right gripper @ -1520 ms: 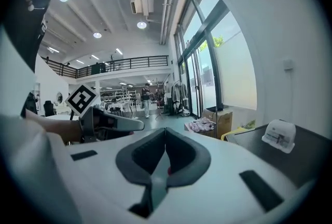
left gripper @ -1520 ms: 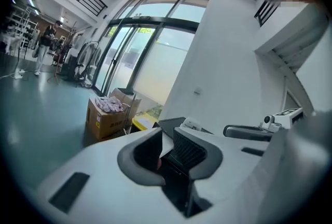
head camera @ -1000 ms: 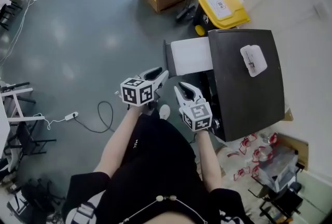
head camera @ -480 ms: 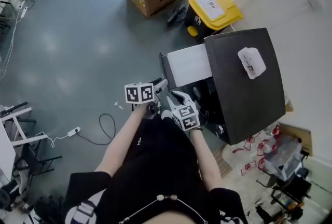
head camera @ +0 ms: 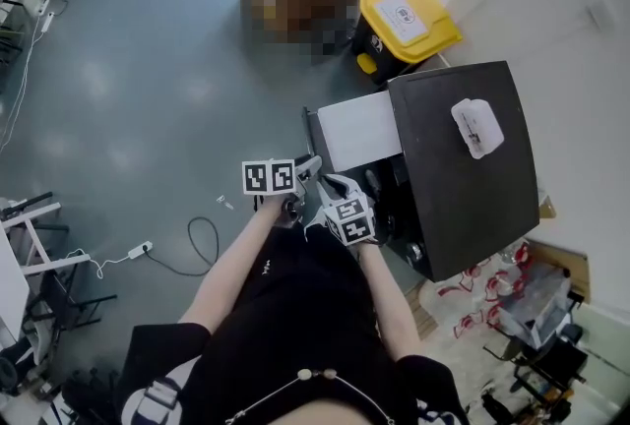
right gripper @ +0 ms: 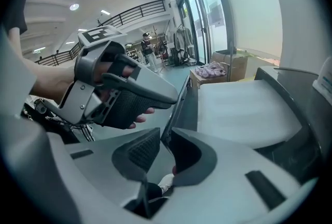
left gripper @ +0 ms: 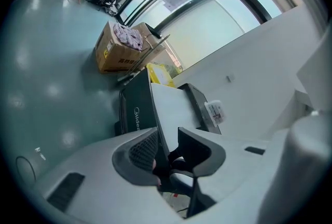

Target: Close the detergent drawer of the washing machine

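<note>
At the far left a cable lies on the grey floor. Next comes the left gripper, held low in front of the person, with its tips at the dark front panel of the drawer. In the left gripper view its jaws stand apart and the thin edge of this panel runs down between them. The edge lies close against the left, ribbed pad, and a gap shows on the side of the other jaw, so the jaws do not clamp it. Just beside it, to the right, is the right gripper, with its tips near those of the left gripper. In the right gripper view its jaws are also apart. They have just been closing, and the same panel edge stands between them, nearer to the right jaw, with free space towards the left pad. Both grippers sit at the end of the panel that is nearest to the person. The drawer itself is pulled well out of the washer. Its white top reaches out from the front of the machine, and the panel stands upright at its outer end. On the black top of the washer lies a small white object. Beyond the washer, on the floor, stands a yellow bin.
</note>
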Action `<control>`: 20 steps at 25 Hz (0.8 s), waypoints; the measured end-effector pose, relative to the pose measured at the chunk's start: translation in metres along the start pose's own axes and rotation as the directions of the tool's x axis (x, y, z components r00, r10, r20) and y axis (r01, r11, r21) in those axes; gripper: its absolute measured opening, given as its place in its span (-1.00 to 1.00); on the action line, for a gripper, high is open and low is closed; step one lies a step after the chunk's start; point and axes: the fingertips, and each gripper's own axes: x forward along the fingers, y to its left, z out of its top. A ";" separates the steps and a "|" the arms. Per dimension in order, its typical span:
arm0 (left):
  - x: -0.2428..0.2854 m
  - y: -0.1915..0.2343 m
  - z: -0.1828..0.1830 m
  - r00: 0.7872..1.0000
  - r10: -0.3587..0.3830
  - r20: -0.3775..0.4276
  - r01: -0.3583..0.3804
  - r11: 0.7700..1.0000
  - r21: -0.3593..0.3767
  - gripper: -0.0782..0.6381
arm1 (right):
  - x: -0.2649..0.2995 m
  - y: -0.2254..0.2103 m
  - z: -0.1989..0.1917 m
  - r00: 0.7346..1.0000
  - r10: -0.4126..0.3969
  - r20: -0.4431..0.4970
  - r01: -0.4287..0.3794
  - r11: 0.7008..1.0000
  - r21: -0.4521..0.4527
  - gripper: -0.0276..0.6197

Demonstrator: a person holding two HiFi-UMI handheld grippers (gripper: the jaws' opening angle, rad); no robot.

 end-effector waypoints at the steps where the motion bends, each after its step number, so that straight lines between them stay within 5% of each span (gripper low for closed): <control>1: 0.000 0.000 -0.001 1.000 0.003 0.001 -0.003 1.000 -0.004 -0.47 | 0.000 0.000 0.000 1.000 0.006 -0.004 -0.006 1.000 -0.001 -0.69; 20: 0.007 0.010 -0.006 0.999 0.028 -0.017 -0.029 0.999 -0.038 -0.48 | 0.007 0.006 -0.004 1.000 -0.009 -0.007 0.009 1.000 -0.016 -0.77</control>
